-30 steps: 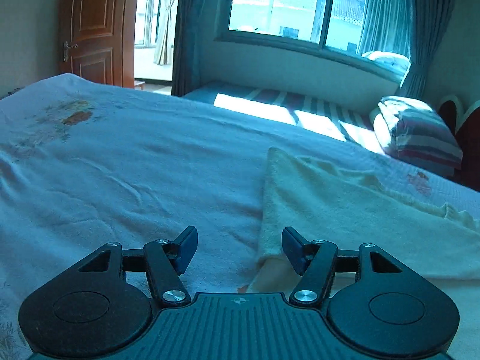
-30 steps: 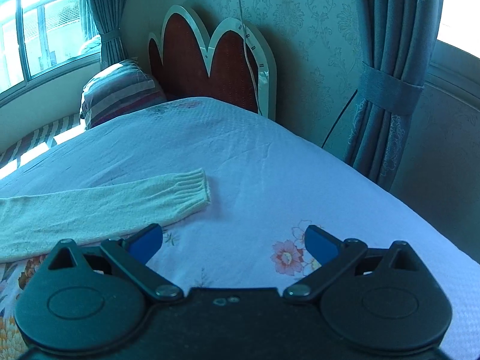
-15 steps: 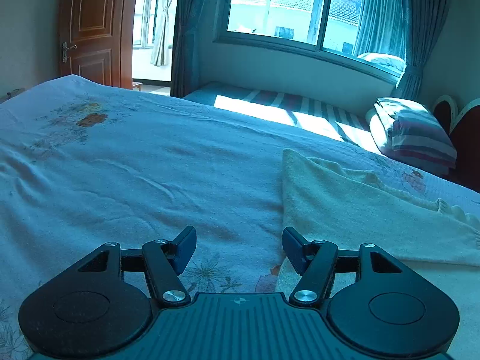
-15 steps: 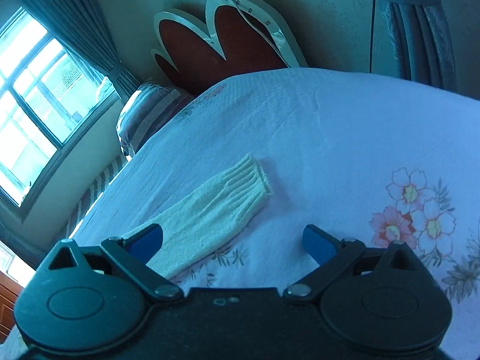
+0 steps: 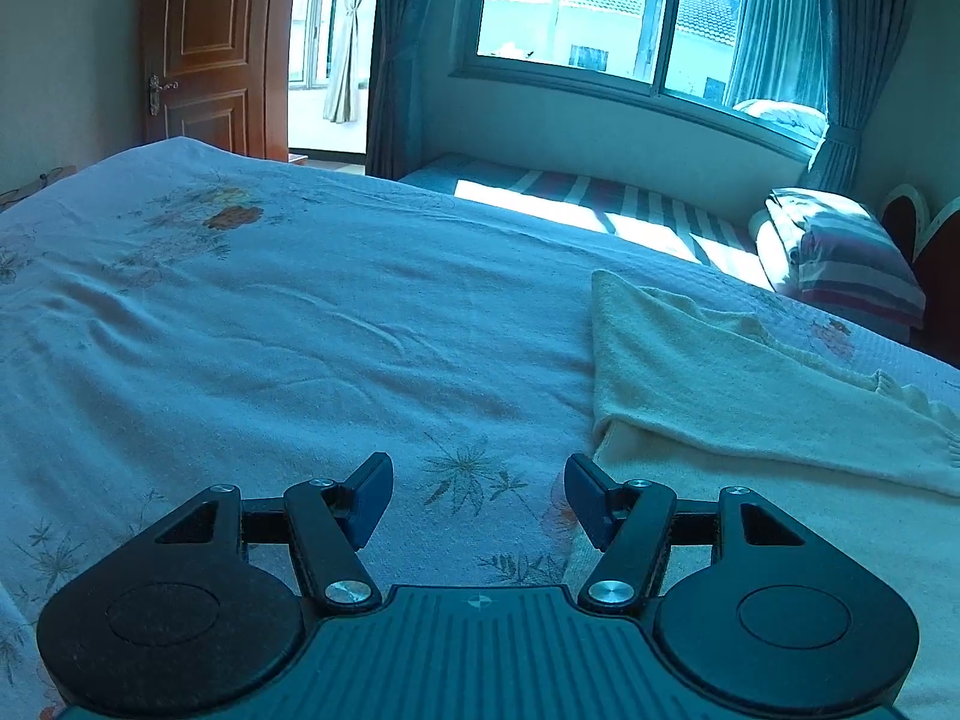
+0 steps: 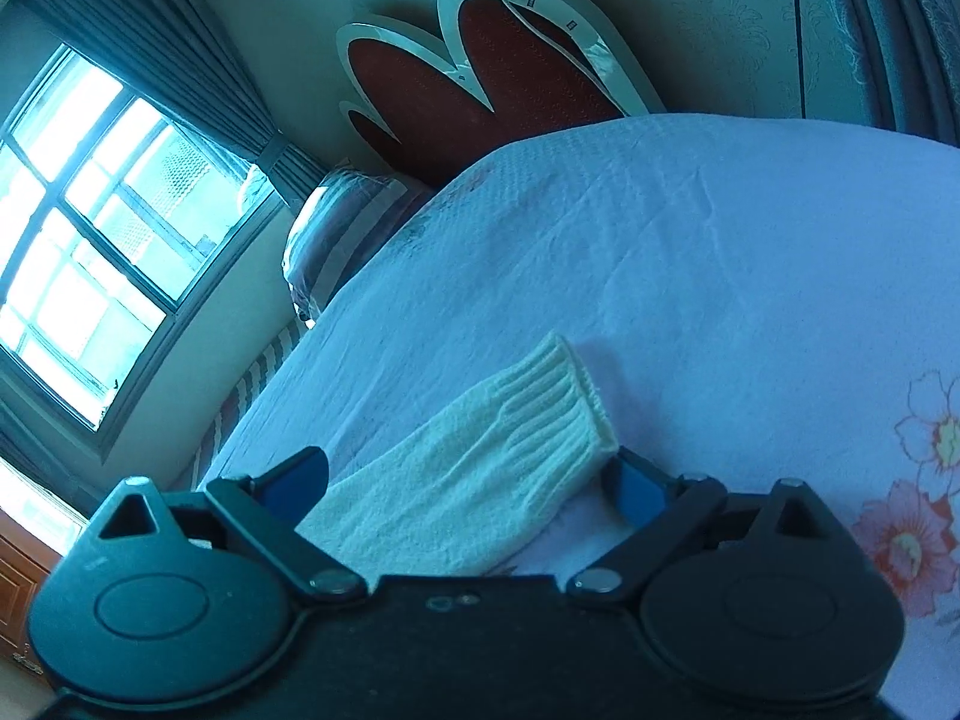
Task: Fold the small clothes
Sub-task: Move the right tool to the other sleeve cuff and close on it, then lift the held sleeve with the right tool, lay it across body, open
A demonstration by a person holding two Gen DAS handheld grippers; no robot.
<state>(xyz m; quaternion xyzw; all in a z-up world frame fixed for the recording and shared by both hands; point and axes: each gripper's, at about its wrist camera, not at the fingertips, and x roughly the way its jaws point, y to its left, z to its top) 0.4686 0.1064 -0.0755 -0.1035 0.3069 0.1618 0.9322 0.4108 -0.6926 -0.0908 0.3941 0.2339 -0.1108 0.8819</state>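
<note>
Both sets of jaws stand wide apart and hold nothing. The right gripper [image 6: 471, 483] has rolled sideways and dropped toward the bed [image 6: 690, 276] since a second ago, so that the ribbed cuff [image 6: 540, 414] of the cream sweater's sleeve, which then lay well ahead of it, now sits between its blue pads [image 6: 639, 489], the right pad just beside the cuff's corner; whether either pad touches the knit I cannot tell. The left gripper [image 5: 478, 495] has drawn back a little from the sweater [image 5: 720, 384], whose folded body lies on the bed to the right of it, one sleeve already laid across the chest (its cuff trails off at the far right of the view). The sweater's near left edge, earlier between the left pads, now lies just beside the right-hand one. That suggests the next step is the second sleeve: the right gripper looks lined up to close on the cuff and carry it over the body.
</note>
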